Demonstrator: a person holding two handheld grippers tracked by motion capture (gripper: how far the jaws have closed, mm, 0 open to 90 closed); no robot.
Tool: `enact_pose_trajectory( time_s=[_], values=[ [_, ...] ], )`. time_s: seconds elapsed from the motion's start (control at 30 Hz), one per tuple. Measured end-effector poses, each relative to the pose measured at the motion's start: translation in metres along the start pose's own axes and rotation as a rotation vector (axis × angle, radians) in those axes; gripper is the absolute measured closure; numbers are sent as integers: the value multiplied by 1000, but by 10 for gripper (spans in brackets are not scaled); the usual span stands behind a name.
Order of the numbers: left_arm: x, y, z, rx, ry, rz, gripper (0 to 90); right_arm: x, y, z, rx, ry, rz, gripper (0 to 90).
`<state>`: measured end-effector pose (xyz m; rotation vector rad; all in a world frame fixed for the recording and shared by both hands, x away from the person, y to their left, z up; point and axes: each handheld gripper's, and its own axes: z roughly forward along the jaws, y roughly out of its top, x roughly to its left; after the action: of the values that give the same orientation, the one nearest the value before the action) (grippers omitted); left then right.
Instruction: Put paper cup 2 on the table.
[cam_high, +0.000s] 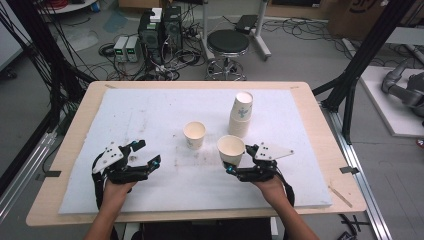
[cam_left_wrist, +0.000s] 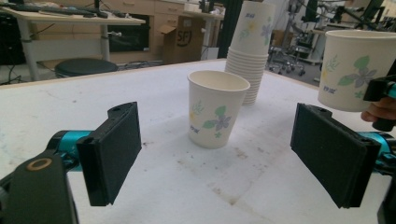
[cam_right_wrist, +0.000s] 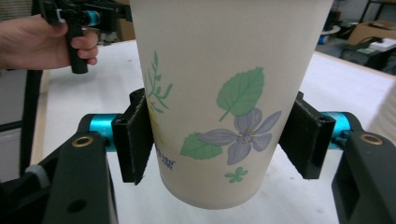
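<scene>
My right gripper (cam_high: 235, 160) is shut on a flowered paper cup (cam_high: 231, 149), held upright a little above the white mat. The right gripper view has that cup (cam_right_wrist: 224, 98) squeezed between both black pads (cam_right_wrist: 133, 140), its base off the surface. A second paper cup (cam_high: 194, 134) stands alone on the mat, left of the held one. Behind it rises a stack of paper cups (cam_high: 241, 114). My left gripper (cam_high: 148, 153) rests open near the mat's left front. Its view looks past wide-apart jaws at the lone cup (cam_left_wrist: 215, 113), the stack (cam_left_wrist: 250, 46) and the held cup (cam_left_wrist: 357, 70).
The white mat (cam_high: 150, 110) covers a wooden table (cam_high: 75, 130). A black stool (cam_high: 227, 47), computer boxes and tangled cables (cam_high: 155, 35) lie on the floor beyond the far edge. Black frame posts (cam_high: 365, 50) stand at the right.
</scene>
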<state>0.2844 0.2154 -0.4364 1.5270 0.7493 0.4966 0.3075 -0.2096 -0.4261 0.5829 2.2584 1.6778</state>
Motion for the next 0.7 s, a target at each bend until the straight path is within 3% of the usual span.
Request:
enact_pose_trajectory(
  time_s=[0.13, 0.43, 0.7],
  values=[
    [1, 1, -3, 1, 11, 2, 162, 4, -1, 12, 14, 22, 18, 341],
    [1, 1, -3, 5, 20, 6, 162, 18, -7, 43, 48, 68, 6, 341],
    [4, 1, -6, 0, 36, 1, 162, 22, -6, 66, 54, 79, 15, 341]
  ],
)
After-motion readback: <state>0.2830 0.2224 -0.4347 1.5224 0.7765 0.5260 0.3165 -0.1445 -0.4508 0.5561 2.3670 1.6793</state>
